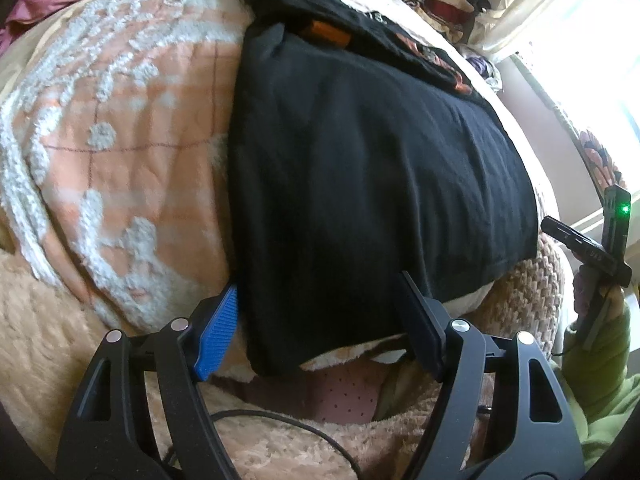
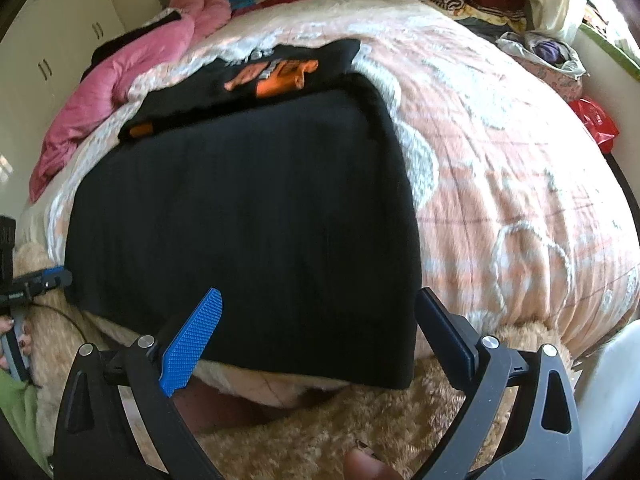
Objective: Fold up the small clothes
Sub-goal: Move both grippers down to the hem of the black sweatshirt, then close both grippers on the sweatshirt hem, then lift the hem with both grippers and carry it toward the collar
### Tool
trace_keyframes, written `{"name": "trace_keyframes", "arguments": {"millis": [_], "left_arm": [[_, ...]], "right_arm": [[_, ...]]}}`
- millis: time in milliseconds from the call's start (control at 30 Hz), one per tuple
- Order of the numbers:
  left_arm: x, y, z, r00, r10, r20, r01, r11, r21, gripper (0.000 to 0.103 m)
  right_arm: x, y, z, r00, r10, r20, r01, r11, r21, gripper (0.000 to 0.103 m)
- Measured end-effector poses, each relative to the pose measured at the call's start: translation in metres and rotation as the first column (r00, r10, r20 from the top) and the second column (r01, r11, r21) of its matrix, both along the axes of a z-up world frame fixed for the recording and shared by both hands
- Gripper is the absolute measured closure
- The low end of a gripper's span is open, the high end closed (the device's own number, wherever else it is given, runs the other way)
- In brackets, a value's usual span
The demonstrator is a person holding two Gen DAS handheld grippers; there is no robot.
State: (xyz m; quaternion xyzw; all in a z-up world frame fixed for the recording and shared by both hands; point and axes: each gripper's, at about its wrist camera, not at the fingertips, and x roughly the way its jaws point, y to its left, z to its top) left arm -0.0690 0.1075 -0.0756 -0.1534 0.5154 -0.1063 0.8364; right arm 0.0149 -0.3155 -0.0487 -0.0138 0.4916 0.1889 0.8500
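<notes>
Right wrist view: black garment [image 2: 248,208] lies lengthwise, running away across bedspread [image 2: 500,168]

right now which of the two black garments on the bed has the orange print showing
The far black garment, lying partly tucked behind the plain one; the near black garment at the bed edge between the grippers shows no print.

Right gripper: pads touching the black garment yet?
Cannot tell. In the right wrist view the right gripper straddles the black garment at its near corner, jaws wide; no gap or contact shows plainly.
</notes>
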Motion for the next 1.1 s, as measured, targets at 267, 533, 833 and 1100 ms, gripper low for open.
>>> {"name": "trace_keyframes", "arguments": {"millis": [267,533,833,1100], "left_arm": [[0.001,0.001,-0.005,1.0,-0.005,-0.016,0.004,1.0,-0.013,0.037],[0.005,0.002,-0.009,1.0,0.001,-0.025,-0.001,1.0,-0.007,0.037],[0.004,0.013,-0.012,0.998,0.064,0.001,-0.064,0.998,-0.029,0.067],[-0.001,0.035,0.009,0.992,0.116,0.039,-0.109,0.981,-0.16,0.098]], "right_arm": [[-0.001,-0.01,-0.019,0.998,-0.029,-0.058,0.027,0.999,-0.024,0.021],[0.0,-0.019,-0.035,0.998,-0.019,-0.066,0.015,0.998,-0.053,0.049],[-0.009,-0.018,-0.007,0.998,0.059,0.018,-0.059,0.998,-0.015,0.096],[0.014,-0.007,0.033,0.988,0.072,0.137,-0.085,0.992,0.094,0.096]]}}
